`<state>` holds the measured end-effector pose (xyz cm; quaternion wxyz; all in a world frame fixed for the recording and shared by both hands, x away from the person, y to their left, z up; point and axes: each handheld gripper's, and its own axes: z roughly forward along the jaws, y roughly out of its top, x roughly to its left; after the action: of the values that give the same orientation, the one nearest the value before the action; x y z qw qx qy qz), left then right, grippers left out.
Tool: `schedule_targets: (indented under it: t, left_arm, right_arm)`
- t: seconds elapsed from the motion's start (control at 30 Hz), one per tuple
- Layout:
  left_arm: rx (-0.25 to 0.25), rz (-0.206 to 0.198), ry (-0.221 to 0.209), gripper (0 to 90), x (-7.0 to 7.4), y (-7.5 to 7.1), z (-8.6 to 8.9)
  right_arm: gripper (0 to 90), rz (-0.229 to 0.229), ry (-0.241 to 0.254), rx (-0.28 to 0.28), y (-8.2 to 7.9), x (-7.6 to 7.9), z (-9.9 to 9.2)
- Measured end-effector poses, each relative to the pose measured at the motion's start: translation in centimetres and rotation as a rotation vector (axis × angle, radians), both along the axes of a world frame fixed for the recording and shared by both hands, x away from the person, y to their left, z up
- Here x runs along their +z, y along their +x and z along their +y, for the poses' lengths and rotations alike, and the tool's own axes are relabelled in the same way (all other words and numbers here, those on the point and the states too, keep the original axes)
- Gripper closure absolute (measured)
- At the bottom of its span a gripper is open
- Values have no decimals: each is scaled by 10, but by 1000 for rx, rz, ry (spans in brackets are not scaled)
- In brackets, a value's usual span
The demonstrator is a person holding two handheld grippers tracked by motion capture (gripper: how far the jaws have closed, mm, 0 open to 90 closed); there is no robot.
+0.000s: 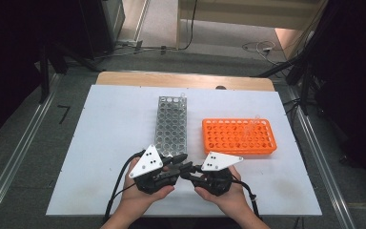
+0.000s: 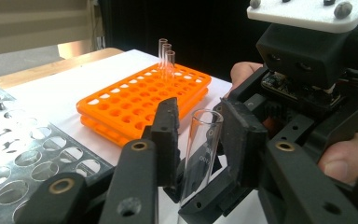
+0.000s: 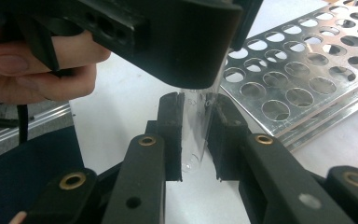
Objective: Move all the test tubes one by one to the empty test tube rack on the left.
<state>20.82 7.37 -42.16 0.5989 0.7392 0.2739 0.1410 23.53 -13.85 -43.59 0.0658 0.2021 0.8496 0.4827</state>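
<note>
1. High view: I have both grippers brought together near the front edge of the white worktop [image 1: 105, 143], jaw tips meeting in the middle. The left gripper [image 1: 175, 161] and right gripper [image 1: 189, 172] face each other, which I read as a hand-over of one tube between them. The metal rack [image 1: 171, 125] stands lengthwise at the middle of the worktop, its near end just beyond the jaws; the orange rack [image 1: 238, 136] lies to its right, towards the right edge. A few glass tubes stand at the orange rack's far right corner, so that rack looks like the source or the destination; I cannot tell which.

2. Left gripper view: my left jaws sit on either side of the test tube [image 2: 201, 149], pinching it below its open mouth. The tube leans slightly, mouth up. The right gripper's body looms close on the right, gripping lower down. Three standing tubes [image 2: 167, 63] mark the orange rack's far corner.

3. Right gripper view: my right jaws are pressed onto the same tube near its rounded bottom, which hangs clear above the worktop. Holding the two ends apart leaves each gripper room. I judge the next step is to let one grip go, and the risk is the tube slipping.
</note>
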Motion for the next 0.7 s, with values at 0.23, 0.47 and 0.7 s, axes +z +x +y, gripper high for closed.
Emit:
schedule_targets:
  t: [0.23,0.47,0.7]
  left_arm:
    - [-8,-4,6,735,-1,0,-1]
    - [-7,-4,9,749,-1,1,0]
    - [-6,6,-5,756,0,2,2]
  right_arm:
    - [741,3,-5,4,0,0,0]
    - [741,6,-5,6,1,0,0]
    - [693,18,9,18,2,-1,-1]
